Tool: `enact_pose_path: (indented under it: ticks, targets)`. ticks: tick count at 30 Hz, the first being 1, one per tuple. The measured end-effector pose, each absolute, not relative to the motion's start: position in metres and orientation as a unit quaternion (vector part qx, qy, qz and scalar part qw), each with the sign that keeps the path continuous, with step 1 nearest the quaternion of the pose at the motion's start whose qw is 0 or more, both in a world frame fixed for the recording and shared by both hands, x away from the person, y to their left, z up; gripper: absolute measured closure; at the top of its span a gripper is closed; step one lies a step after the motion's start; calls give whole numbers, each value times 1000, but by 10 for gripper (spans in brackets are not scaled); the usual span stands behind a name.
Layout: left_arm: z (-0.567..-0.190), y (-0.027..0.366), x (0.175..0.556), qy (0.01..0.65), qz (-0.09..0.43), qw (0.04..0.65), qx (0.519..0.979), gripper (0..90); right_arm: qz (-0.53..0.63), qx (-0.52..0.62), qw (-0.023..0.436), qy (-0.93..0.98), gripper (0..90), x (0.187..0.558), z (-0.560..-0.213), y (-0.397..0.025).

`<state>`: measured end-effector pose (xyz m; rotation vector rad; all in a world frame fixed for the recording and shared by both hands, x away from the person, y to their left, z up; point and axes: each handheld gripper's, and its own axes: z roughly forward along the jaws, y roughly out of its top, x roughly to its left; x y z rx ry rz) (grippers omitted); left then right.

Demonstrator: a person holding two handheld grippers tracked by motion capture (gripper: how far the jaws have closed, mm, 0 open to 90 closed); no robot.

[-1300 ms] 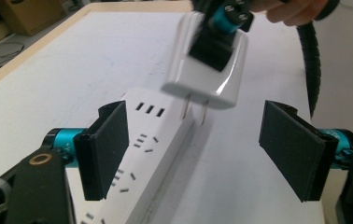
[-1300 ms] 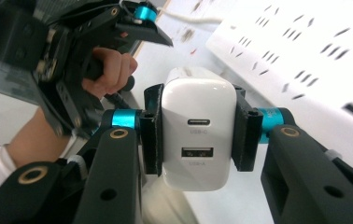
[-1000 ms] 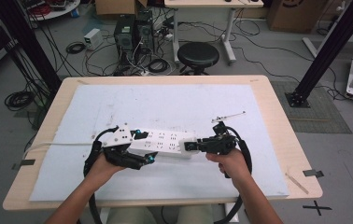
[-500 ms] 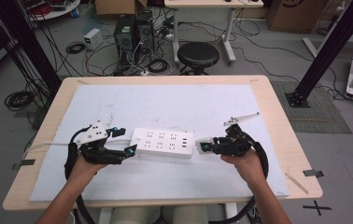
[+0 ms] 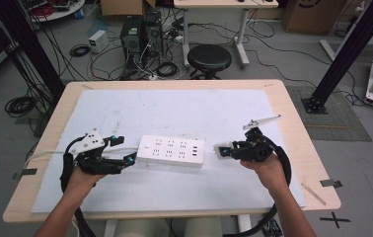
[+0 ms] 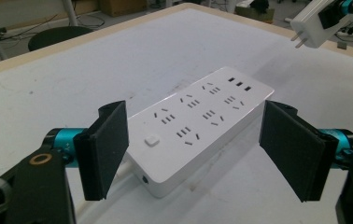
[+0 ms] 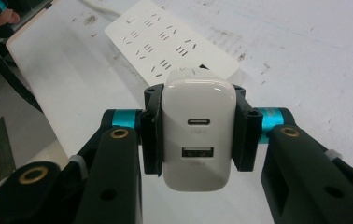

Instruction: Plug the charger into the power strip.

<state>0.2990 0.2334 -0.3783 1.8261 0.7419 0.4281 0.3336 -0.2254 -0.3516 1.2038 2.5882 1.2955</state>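
A white power strip lies flat on the white mat, mid-table. In the left gripper view, my left gripper is open with its jaws wide apart, and the strip's switch end sits just beyond them, untouched. From above, the left gripper is at the strip's left end. My right gripper hovers a short gap right of the strip, shut on a white USB charger. The right gripper view shows that charger clamped between the jaws of the right gripper, ports facing the camera, the strip beyond it.
The strip's white cable trails left off the mat. The wooden table edge borders the mat. A thin stick and a tape piece lie at the right front corner. A black stool stands behind the table.
Both grippers have pulled away from the strip. The right one has moved right with the charger in it. The left one has drawn back left and stands open.
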Motion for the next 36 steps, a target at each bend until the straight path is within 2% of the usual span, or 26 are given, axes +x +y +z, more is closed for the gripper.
enact_pose_path:
  ticks: [17,20,36]
  targets:
    - [-394,258,308,351,179,535,747,242,352,351,44,867,633,354,-335,-208]
    - [-398,260,308,353,175,534,748,242,329,331,62,882,633,359,-330,-196]
    - [-406,271,305,371,180,530,741,242,275,262,75,922,633,390,-317,-142]
